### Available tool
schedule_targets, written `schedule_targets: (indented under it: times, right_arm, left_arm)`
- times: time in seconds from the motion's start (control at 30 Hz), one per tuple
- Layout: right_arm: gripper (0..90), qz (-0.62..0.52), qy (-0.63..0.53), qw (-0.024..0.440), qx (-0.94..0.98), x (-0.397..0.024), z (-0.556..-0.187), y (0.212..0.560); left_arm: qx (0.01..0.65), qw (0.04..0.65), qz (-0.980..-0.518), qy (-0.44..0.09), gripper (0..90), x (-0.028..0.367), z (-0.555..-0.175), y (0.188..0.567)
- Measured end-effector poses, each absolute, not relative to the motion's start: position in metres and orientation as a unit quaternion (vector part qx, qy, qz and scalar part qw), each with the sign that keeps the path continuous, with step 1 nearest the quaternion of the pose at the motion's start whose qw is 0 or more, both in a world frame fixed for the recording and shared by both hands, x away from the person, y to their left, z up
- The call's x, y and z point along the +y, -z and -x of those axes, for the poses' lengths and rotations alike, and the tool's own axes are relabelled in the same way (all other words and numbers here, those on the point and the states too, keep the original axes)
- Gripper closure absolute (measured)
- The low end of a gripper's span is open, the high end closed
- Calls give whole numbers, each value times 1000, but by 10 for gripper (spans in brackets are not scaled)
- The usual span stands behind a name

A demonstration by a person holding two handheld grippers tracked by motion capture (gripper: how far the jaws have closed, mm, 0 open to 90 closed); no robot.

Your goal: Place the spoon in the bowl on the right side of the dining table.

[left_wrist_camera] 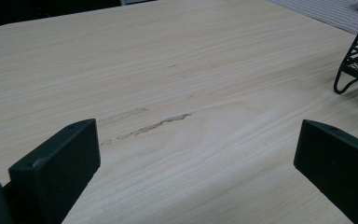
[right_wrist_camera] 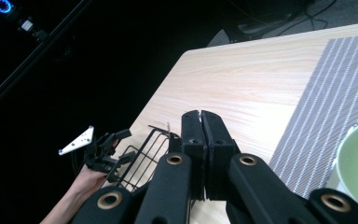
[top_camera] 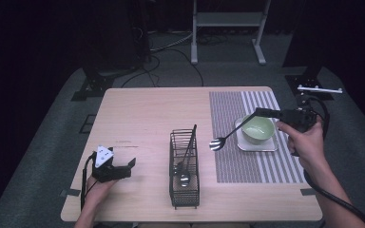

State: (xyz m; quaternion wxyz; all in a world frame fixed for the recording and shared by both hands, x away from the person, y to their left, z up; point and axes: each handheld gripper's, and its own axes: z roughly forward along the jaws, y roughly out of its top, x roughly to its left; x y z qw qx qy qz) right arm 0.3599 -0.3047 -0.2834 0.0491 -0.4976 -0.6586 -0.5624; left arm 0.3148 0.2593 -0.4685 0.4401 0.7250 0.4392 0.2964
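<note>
Spoon [top_camera: 228, 135] is what my right gripper [top_camera: 261, 112] holds, its handle pinched at my fingertips and its bowl hanging out past them over the striped placemat [top_camera: 247, 164], just beside the green bowl [top_camera: 258, 129] on its square tray [top_camera: 271, 146]. In the right gripper view my fingers [right_wrist_camera: 192, 140] are pressed flat together and they hide the spoon, so the handle's seat between them is hard to make out there; the green bowl is cut off at that frame's edge. My right hand [top_camera: 306, 142] is raised above the table's edge with the wrist bent inward.

My left gripper [top_camera: 116, 168] rests low on the wooden table [top_camera: 142, 114], fingers [left_wrist_camera: 56, 170] spread wide with bare wood between them. Off to their side stands the wire basket [top_camera: 184, 175], of which the left gripper view catches just a corner and a foot. The high view shows a second spoon [top_camera: 186, 156] leaning inside that basket.
</note>
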Motion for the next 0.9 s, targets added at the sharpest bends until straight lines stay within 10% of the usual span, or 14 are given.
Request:
schedule_targets:
  times: [0.9]
  right_arm:
    - [887, 550, 541, 26, -636, -331, -375, 307]
  left_arm:
    - [441, 441, -723, -296, 0, 259, -315, 469]
